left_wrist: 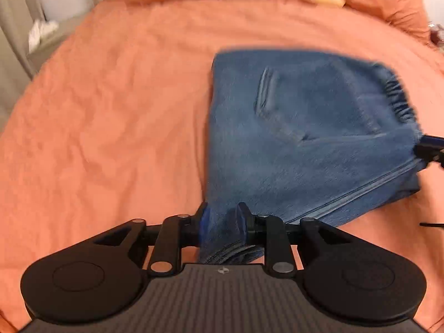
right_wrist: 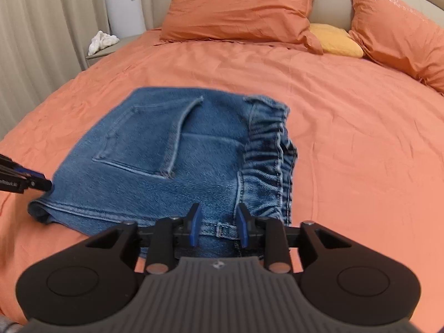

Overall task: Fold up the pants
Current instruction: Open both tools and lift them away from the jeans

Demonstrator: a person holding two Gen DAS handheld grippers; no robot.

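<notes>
- My left gripper (left_wrist: 221, 222) grasps a bunched corner of the folded pants (left_wrist: 305, 127)
- My right gripper (right_wrist: 217, 229) is released, fingers astride the near waistband edge
- Pants lie mid-bed on the orange bedspread (right_wrist: 347, 138)

Blue denim pants (right_wrist: 172, 149); orange bedspread (right_wrist: 347, 127); yellow cushion (right_wrist: 335, 40); black tongs, blue pads (right_wrist: 195, 222)

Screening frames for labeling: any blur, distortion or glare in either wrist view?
Left wrist view: motion-smeared throughout, the folded jeans and orange bedcover soft, pocket stitching barely readable. Right wrist view: much sharper, jeans pocket seams and elastic waistband crisp, far denim edge slightly soft. Both: strong fisheye bowing and dark corner vignetting; warm, even indoor light, no glare.
</notes>
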